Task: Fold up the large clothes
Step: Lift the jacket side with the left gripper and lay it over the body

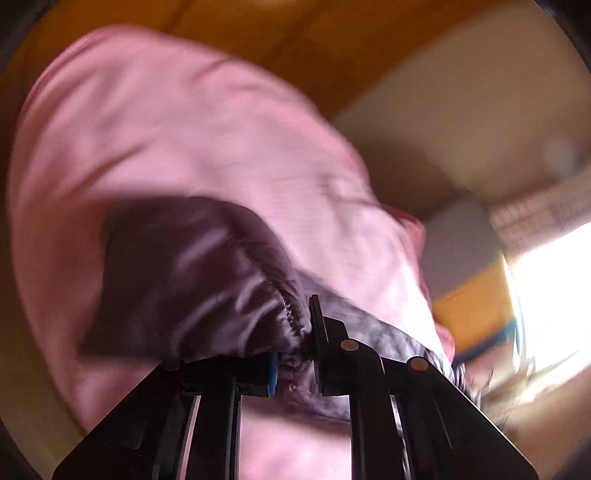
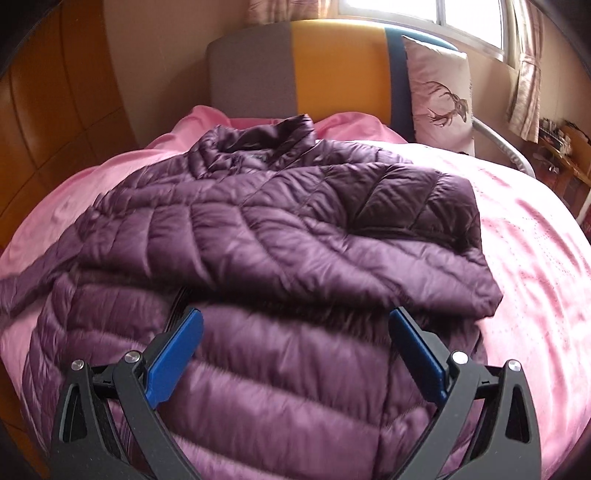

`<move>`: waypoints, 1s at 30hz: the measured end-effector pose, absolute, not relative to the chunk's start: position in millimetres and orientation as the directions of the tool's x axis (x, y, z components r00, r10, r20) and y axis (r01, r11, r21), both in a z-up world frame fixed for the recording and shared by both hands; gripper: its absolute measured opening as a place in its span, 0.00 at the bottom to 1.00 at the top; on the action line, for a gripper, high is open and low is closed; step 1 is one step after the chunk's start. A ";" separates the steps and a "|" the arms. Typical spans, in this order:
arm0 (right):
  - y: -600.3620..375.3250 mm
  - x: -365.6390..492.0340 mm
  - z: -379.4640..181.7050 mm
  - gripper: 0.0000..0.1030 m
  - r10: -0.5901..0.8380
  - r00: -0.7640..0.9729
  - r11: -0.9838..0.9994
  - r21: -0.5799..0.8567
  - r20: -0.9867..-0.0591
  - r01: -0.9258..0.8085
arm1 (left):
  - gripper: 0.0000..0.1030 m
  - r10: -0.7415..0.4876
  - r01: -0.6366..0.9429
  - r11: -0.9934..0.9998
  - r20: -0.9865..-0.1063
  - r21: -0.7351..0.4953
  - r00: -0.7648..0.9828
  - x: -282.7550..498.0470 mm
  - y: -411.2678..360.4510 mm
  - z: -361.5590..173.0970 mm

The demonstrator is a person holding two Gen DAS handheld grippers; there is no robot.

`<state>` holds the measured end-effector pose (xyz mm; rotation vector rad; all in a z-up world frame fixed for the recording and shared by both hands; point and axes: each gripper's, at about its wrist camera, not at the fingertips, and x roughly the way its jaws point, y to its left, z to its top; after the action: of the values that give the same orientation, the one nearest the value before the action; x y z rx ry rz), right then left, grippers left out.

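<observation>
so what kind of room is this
Most likely a bedroom: a purple puffer jacket lies on a bed with a pink cover, a padded headboard behind it, and a pillow propped beside a curtained window.

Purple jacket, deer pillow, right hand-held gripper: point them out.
purple jacket (image 2: 280, 229), right wrist view, quilted back panel.
deer pillow (image 2: 439, 92), right wrist view, printed front.
right hand-held gripper (image 2: 295, 325), right wrist view, midway between fingertips.

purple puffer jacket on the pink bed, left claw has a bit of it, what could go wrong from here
1. The left claw pinches only a narrow gathered edge of the purple jacket; the slick fabric could slip out during the fold.
2. The right claw hangs open over the jacket, holding nothing, so a one-sided pull may drag it askew on the pink bedspread.
</observation>
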<state>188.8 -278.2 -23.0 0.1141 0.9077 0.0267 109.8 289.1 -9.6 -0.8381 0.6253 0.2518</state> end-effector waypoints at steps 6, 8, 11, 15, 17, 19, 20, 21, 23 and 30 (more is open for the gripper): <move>-280.1 179.6 -36.0 0.97 0.113 0.607 0.984 0.173 -0.787 0.041 | 0.13 -0.202 -0.133 0.843 -0.536 -0.521 0.820 149.5 171.4 37.4; -282.9 175.1 -41.0 0.97 0.124 0.599 0.978 0.200 -0.791 0.063 | 0.13 -0.274 -0.035 0.870 -0.539 -0.493 0.797 158.7 124.2 40.5; -291.4 173.8 -46.7 0.96 0.147 0.597 0.965 0.247 -0.788 0.088 | 0.13 -0.370 0.089 0.883 -0.567 -0.461 0.736 168.9 56.6 29.7; -298.3 172.3 -49.4 0.96 0.184 0.599 0.952 0.293 -0.780 0.090 | 0.16 -0.425 0.208 0.898 -0.644 -0.388 0.636 175.0 -19.4 -2.4; -300.7 171.7 -48.4 0.96 0.192 0.597 0.948 0.304 -0.779 0.091 | 0.40 -0.430 0.251 0.902 -0.695 -0.350 0.576 175.3 -46.7 -21.7; -301.5 171.8 -44.9 0.95 0.205 0.593 0.945 0.315 -0.779 0.088 | 0.46 -0.413 0.288 0.910 -0.725 -0.298 0.552 178.6 -63.1 -34.1; -302.0 171.9 -41.6 0.93 0.226 0.592 0.939 0.336 -0.774 0.080 | 0.50 -0.396 0.303 0.915 -0.728 -0.265 0.560 177.0 -68.1 -36.5; -302.4 172.0 -36.8 0.92 0.262 0.597 0.926 0.371 -0.758 0.065 | 0.55 -0.393 0.313 0.916 -0.724 -0.252 0.567 176.0 -71.5 -38.9; -302.2 174.8 -27.5 0.90 0.340 0.608 0.891 0.452 -0.717 0.035 | 0.74 -0.395 0.324 0.914 -0.716 -0.244 0.576 177.6 -76.2 -40.4; -268.8 212.4 -19.2 0.91 0.655 0.507 0.678 0.732 -0.561 -0.066 | 0.76 -0.366 0.348 0.920 -0.711 -0.180 0.601 161.9 -74.3 -48.1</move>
<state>212.4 -268.8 -19.2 0.7117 0.9494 0.4818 161.9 -74.3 -48.1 -0.0242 0.8288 -0.4135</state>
